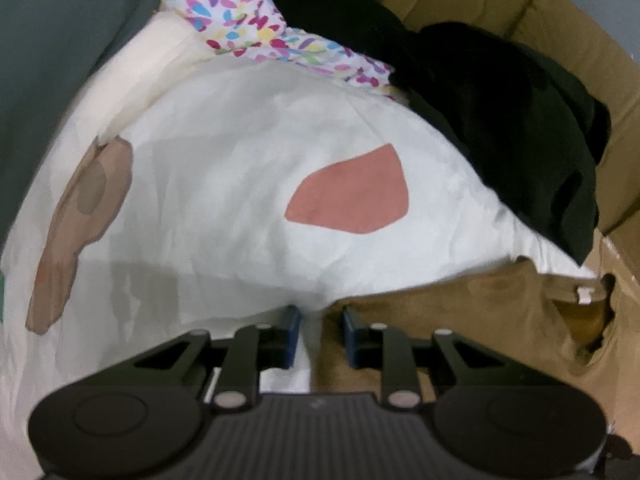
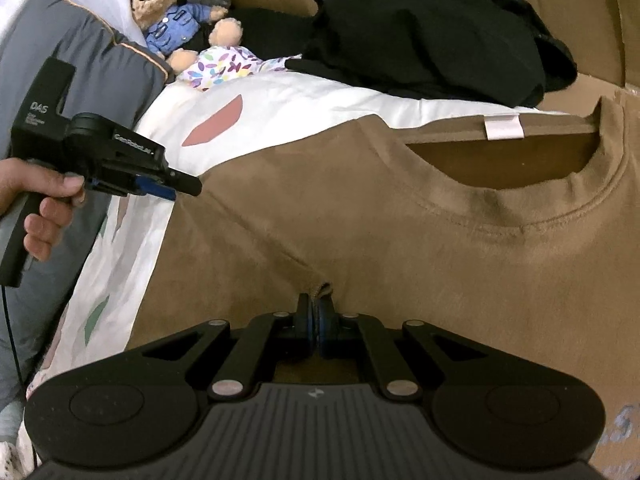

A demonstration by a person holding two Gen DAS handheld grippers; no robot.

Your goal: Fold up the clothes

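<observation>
Brown T-shirt [image 2: 400, 240] spread flat over white sheet [image 2: 320, 100]; right hand-held gripper [image 2: 314, 312] pinched tight on a shirt fold, left hand-held gripper [image 1: 318, 320] partly parted at the shirt's edge, gripping nothing.

Both wrist views look steeply down, close over the bed — sharing the brown shirt [image 2: 360, 220] and white sheet [image 1: 240, 152].
</observation>
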